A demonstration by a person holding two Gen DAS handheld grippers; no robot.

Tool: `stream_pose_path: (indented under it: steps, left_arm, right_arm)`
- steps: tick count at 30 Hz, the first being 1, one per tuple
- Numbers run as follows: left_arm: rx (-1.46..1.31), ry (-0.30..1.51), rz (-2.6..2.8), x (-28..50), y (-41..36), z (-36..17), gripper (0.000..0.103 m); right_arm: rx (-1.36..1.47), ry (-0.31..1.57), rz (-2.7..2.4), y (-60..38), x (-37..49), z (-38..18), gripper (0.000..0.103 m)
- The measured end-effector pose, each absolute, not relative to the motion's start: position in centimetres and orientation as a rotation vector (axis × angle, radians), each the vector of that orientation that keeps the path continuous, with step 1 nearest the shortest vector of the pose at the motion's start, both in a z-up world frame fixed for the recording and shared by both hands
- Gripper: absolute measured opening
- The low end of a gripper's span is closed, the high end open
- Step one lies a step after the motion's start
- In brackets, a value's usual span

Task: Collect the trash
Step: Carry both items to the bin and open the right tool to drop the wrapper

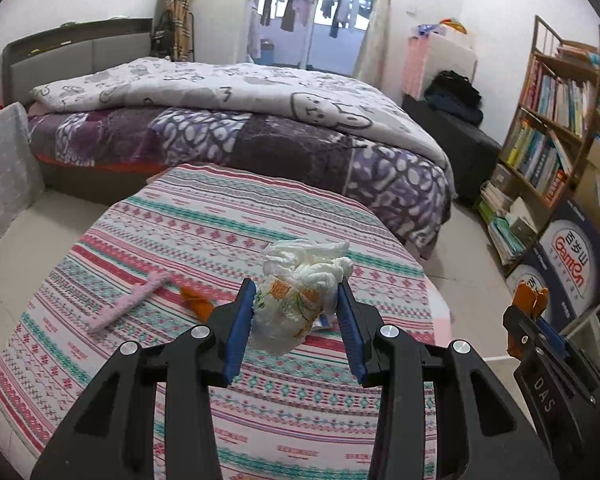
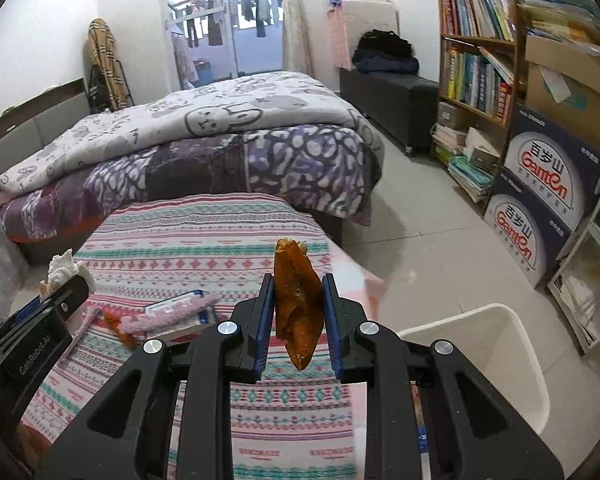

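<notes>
Meanwhile, left tool (image 1: pixel 298 308) clamped on crumpled wrapper (image 1: pixel 300 300), right tool (image 2: pixel 298 308) clamped on orange peel (image 2: pixel 298 304), white bin (image 2: pixel 496 344) beside.

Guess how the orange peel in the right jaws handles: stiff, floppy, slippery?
The orange peel looks dried and curled, so probably fairly stiff and light. It hangs below the right gripper without drooping, which suggests it holds its shape. Its wrinkled, matte surface likely grips the pads rather than slipping, though it may crack if squeezed hard.
</notes>
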State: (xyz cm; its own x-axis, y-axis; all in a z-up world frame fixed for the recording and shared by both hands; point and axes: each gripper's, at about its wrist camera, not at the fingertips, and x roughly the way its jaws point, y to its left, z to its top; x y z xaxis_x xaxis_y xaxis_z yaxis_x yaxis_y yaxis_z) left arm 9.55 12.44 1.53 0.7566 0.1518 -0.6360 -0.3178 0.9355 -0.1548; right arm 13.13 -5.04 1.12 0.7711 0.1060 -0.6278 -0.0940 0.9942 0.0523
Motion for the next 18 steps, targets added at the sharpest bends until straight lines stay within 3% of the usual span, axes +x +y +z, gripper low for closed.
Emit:
stream_pose_path:
  steps: [18]
  left_arm:
    - [-0.171,0.708,0.130,11.5,4.9,0.0,0.041]
  right_arm:
    - [0.081,0.733,-0.043,-12.8,14.1,0.3,0.023]
